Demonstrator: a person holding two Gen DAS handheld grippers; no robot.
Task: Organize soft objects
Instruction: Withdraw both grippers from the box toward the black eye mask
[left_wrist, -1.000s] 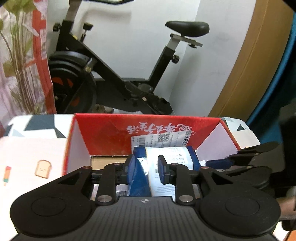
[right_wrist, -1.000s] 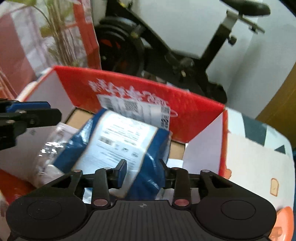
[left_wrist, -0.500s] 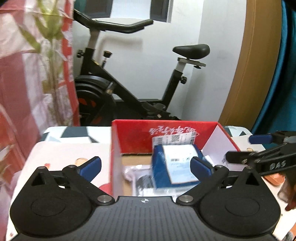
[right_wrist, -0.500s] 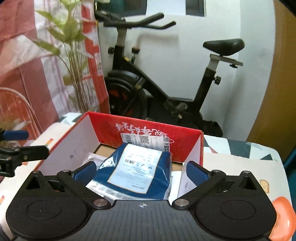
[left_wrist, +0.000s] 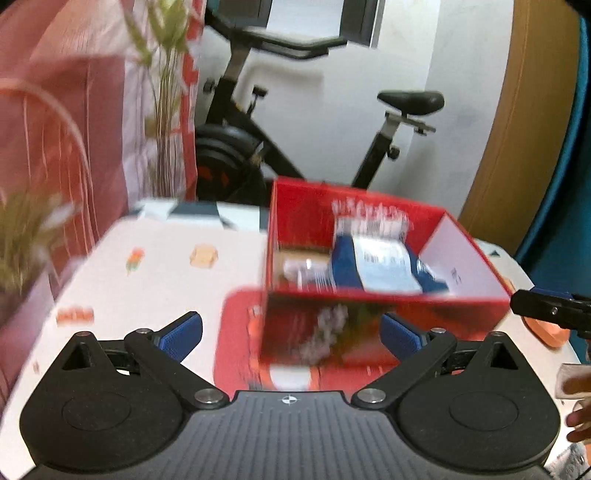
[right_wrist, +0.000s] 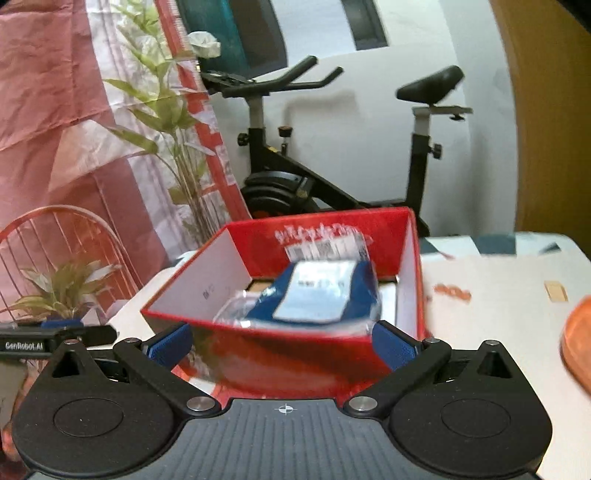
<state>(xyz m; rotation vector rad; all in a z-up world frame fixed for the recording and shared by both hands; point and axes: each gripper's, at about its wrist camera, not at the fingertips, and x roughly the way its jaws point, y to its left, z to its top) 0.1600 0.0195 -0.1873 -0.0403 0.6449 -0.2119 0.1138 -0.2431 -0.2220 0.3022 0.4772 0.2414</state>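
A soft blue package with a white label (left_wrist: 380, 266) (right_wrist: 321, 295) lies inside the red cardboard box (left_wrist: 384, 306) (right_wrist: 258, 343) on the patterned table, on top of clear-wrapped packets (left_wrist: 299, 267). My left gripper (left_wrist: 290, 334) stands wide open in front of the box's near wall, nothing between its blue pads. My right gripper (right_wrist: 282, 345) is likewise open and empty, just short of the box's near rim. Each gripper's tip shows at the edge of the other's view: the right gripper (left_wrist: 550, 310) and the left gripper (right_wrist: 55, 334).
An exercise bike (right_wrist: 332, 177) stands behind the table against the white wall. Potted plants (right_wrist: 162, 122) and a pink curtain (left_wrist: 55, 122) are at the left, with a wire chair back (right_wrist: 62, 236). An orange object (right_wrist: 578, 343) lies at the table's right. The white tablecloth (left_wrist: 147, 280) extends left of the box.
Both grippers let go of the blue package, opened wide and drew back from the box. The package now rests inside the box.
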